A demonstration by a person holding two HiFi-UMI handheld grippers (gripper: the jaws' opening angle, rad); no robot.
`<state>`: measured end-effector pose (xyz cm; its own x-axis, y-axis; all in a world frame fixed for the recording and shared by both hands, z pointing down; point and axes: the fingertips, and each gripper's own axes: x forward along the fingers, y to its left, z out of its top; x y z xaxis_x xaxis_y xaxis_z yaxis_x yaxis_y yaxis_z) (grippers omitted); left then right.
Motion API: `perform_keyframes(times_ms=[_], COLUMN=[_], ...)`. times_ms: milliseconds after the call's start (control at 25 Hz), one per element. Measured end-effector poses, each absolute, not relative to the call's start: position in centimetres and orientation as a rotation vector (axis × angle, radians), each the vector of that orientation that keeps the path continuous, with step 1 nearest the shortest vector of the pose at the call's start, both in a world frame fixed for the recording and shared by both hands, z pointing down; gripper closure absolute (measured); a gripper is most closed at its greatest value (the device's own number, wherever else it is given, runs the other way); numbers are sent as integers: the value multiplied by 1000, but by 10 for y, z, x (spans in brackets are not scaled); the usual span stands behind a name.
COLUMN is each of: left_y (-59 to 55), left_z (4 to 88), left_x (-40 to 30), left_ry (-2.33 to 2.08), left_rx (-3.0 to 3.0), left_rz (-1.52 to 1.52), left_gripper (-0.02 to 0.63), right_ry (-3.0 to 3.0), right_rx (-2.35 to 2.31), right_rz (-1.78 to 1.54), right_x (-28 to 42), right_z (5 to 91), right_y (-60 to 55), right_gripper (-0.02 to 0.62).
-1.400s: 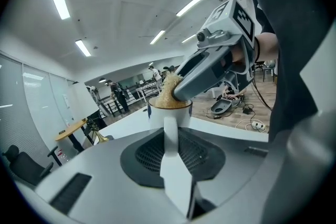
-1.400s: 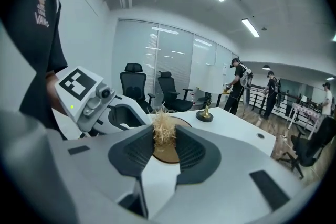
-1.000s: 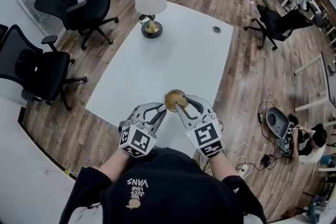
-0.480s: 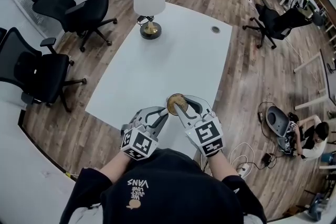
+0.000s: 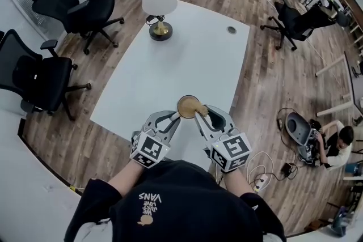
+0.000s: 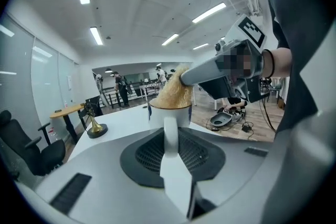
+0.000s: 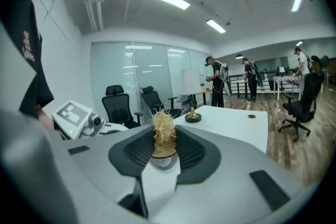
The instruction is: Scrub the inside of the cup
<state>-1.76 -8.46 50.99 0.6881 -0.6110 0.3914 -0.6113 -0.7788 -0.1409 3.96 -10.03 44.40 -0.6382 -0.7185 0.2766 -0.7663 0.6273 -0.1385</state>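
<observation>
A white cup [image 5: 187,106] hangs over the near edge of the white table [image 5: 170,65]. My left gripper [image 5: 175,118] is shut on the cup's handle [image 6: 169,126], which stands upright between the jaws in the left gripper view. A straw-coloured fibre scrubber [image 6: 173,94] sticks up out of the cup's mouth. My right gripper [image 5: 199,115] comes in from the right, shut on that scrubber [image 7: 164,132] and pressing it into the cup [image 6: 169,110]. The cup's inside is hidden by the fibres.
A table lamp [image 5: 159,1] with a brass foot stands at the table's far end, and a cable hole [image 5: 231,30] lies to its right. Black office chairs [image 5: 42,73] stand at the left. A person [image 5: 336,147] sits on the floor at the right, near cables and a power strip [image 5: 262,182].
The cup and both grippers have shifted a little between frames. The right gripper's marker cube has swung outward to the right, while the scrubber stays in the cup.
</observation>
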Motion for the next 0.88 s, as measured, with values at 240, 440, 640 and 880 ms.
perform_keyframes(times_ms=[240, 440, 640, 880], left_y=[-98, -119, -143, -164], left_z=[522, 539, 559, 587], left_x=[-25, -37, -45, -49], left_ry=[-1055, -1094, -1140, -1171], left_rx=[2766, 2708, 2652, 2602], left_rz=[527, 493, 479, 489], left_gripper=[540, 540, 540, 540], right_ry=[-2756, -2795, -2757, -2707], right_rx=[1404, 1486, 1533, 1596], right_rz=[498, 548, 562, 600], right_x=[65, 80, 87, 101], right_z=[426, 417, 425, 431], right_y=[-111, -107, -103, -99], right_gripper=[480, 480, 480, 480])
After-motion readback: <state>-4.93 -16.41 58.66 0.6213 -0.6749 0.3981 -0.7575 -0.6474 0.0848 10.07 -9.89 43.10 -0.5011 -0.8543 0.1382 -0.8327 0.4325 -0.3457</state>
